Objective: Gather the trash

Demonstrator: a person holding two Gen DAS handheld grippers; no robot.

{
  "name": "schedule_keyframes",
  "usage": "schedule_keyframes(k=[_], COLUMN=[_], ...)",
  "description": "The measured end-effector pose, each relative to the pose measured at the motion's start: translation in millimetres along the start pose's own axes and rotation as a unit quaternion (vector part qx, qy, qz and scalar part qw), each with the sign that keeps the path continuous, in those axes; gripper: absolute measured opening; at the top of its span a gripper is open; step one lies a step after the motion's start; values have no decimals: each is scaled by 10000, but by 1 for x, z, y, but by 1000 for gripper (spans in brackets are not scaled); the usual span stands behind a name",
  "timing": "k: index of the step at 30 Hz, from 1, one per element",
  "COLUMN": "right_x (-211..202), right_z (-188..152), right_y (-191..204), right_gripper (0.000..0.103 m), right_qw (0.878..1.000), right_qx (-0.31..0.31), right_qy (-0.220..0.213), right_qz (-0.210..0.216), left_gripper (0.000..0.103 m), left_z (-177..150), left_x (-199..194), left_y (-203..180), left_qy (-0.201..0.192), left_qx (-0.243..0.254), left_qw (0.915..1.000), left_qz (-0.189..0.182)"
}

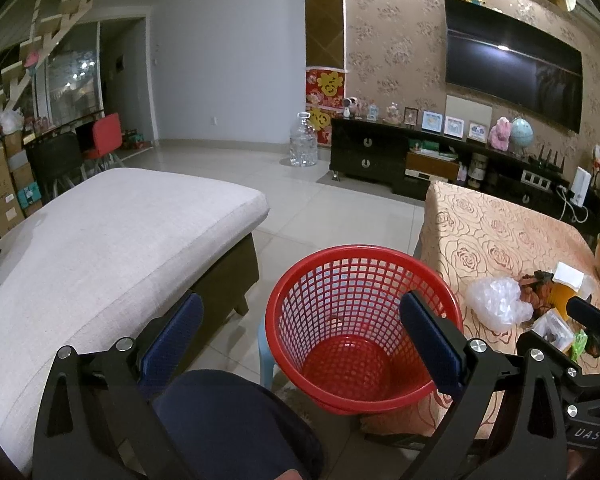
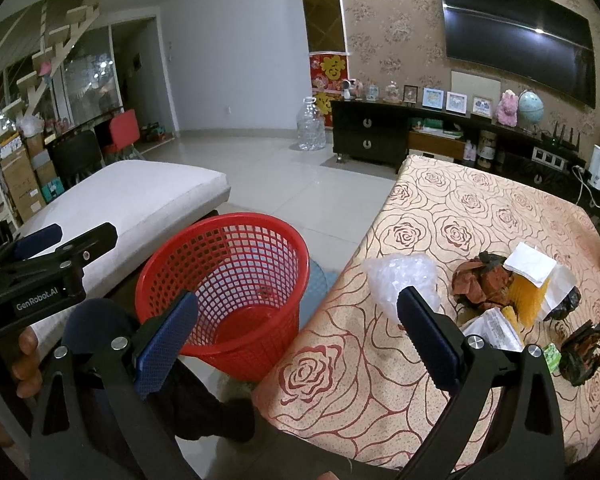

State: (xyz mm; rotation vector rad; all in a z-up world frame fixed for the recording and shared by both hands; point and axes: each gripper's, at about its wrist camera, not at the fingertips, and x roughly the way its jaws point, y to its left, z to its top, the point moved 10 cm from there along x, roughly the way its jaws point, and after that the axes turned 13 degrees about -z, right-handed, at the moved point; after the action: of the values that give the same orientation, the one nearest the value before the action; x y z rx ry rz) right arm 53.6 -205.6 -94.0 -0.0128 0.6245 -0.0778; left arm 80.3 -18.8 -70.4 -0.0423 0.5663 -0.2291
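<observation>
Basket point(image 1: 360, 328) stands upright, mouth up; both tools gape.

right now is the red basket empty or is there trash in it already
Empty. Both views look down into the red basket and show only its bare mesh walls and floor; the trash lies on the table.

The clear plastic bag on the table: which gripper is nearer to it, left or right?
Right. The right gripper is open just short of the clear plastic bag, one finger overlapping it. The left gripper, also open, is off the table, before the red basket.
</observation>
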Motion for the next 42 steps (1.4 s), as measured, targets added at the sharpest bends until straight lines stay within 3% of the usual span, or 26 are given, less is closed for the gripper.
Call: schedule_keyframes(k=[8, 17, 22, 29, 35, 42], right_x=[7, 10, 9, 9, 14, 18], right_z=[-8, -22, -34, -53, -68, -81], right_y=[-22, -103, -168, -228, -261, -275], right_gripper=[97, 97, 97, 97, 97, 97], right_qw=[9999, 9958, 9878, 9766, 9690, 9658], right_qx=[67, 400, 706, 1131, 1434, 1639], right_qy=[60, 92, 91, 134, 241, 359], right_qz=[-116, -815, -1386, -1826, -1998, -1975], left_gripper=[95, 95, 95, 95, 95, 95], left_z=[-5, -7, -12, -11, -3, -14], left_x=[7, 19, 33, 61, 87, 137], left_y=[-8, -34, -64, -113, -158, -212], left_qy=[61, 90, 206, 380, 468, 901], left_qx=[8, 151, 359, 641, 818, 993], left_qw=[9999, 9990, 9967, 9911, 9854, 9751], left_qz=[-115, -412, -696, -1100, -1416, -1766])
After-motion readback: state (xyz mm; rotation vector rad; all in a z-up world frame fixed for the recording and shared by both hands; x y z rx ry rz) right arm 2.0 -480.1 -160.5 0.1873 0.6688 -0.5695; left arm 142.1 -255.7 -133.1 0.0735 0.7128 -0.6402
